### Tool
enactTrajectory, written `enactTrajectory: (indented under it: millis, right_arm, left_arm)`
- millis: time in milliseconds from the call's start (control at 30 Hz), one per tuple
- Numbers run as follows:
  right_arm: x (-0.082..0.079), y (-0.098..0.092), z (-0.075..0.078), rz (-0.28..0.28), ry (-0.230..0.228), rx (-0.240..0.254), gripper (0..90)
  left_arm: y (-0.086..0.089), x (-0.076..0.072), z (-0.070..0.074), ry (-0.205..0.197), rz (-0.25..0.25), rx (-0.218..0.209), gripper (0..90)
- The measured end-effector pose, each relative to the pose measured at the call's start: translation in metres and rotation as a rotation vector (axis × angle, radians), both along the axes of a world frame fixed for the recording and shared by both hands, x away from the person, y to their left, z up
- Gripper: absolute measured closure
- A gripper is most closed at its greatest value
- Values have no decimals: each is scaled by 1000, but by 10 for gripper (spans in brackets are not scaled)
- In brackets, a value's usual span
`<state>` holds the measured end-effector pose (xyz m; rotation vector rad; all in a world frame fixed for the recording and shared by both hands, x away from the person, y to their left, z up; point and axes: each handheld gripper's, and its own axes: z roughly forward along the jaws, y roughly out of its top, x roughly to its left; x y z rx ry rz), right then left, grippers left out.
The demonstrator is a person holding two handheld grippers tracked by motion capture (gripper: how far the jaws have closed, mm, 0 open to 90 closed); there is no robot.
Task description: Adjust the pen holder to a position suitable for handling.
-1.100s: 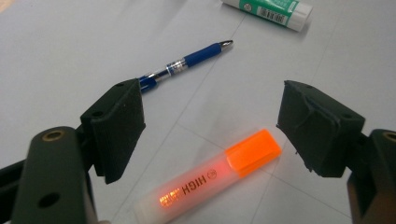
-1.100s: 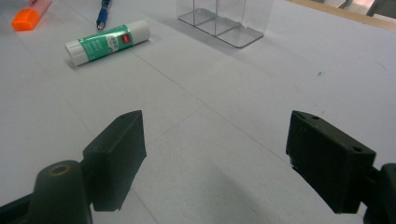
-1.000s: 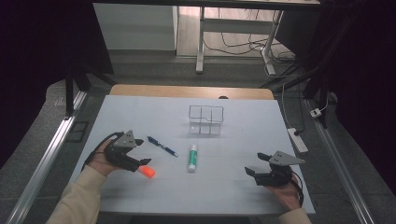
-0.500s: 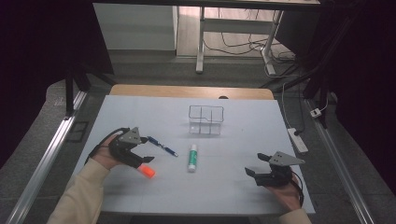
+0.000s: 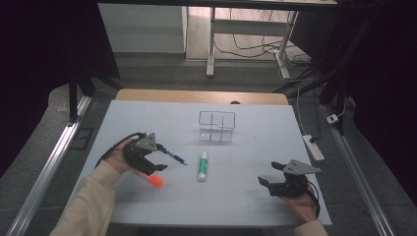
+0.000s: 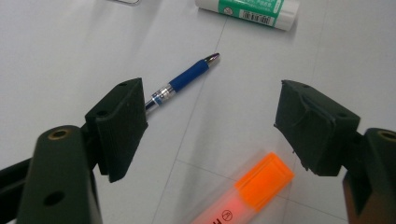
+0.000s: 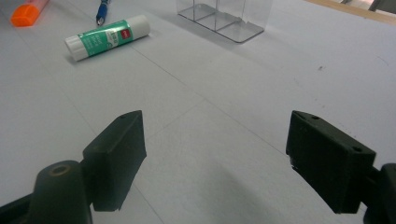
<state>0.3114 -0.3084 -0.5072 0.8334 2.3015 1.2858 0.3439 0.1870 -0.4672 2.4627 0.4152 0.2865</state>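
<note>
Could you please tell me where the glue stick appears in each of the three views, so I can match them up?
High view: the glue stick lies at table centre, below the clear organiser.
Left gripper view: the glue stick is at the top edge, beyond the blue pen.
Right gripper view: the glue stick is upper left.
Shared landmark: the orange highlighter.

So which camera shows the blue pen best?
The left gripper view: the pen lies close up and sharp, just beyond the open fingers, with its tip and blue grip plain. The high view shows the pen as a thin line. The right gripper view catches only its end at the top edge.
</note>
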Motion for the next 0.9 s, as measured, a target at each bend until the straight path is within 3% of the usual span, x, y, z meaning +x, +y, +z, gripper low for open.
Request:
enactTrajectory:
  millis: [333,633,900]
  right_arm:
    - [1,0,-1,0,4,-2,193]
    - [1,0,-2,0,5,1,193]
    - [2,0,-2,3,11,2,193]
  left_arm:
    - [-8,19,5,16,-48,36,256]
    - [-20,33,6,29,-96,97,263]
    - [-23,38,5,37,-119,106,269]
